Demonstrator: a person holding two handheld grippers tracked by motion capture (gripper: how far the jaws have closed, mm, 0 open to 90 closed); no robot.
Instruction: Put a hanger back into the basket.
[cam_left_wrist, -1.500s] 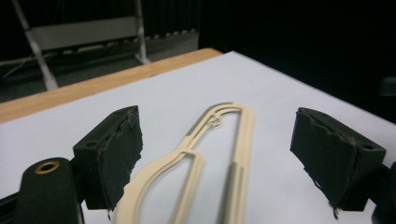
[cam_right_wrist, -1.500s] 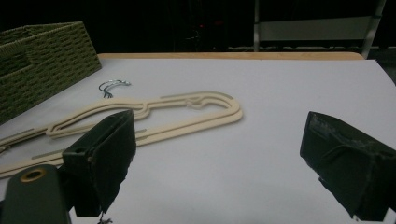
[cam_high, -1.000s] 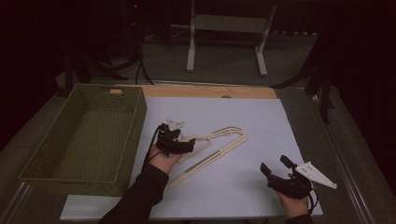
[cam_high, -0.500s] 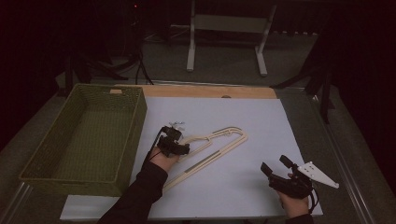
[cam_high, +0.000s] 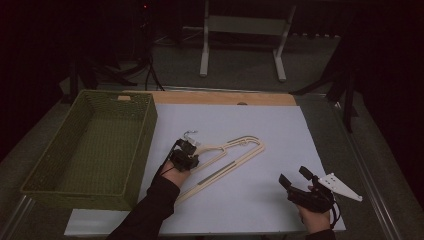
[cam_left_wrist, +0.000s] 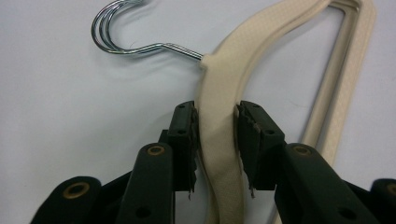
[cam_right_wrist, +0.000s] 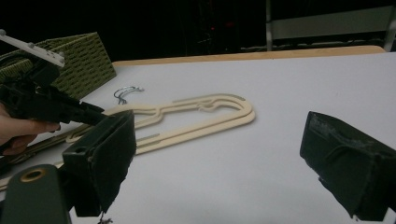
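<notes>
Now the left gripper (cam_left_wrist: 217, 140), jaws just closing, clamps the cream hangers (cam_high: 227, 155) near the hook (cam_left_wrist: 126, 28), their long axis running far-right across the white mat (cam_high: 280, 125), while the right gripper (cam_high: 296, 178) hovers open near-right, well apart.

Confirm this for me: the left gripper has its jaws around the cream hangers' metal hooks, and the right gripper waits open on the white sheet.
Not quite. The left gripper clamps the cream hangers on the neck just below the hooks, as the left gripper view shows. The right gripper does wait open.
</notes>
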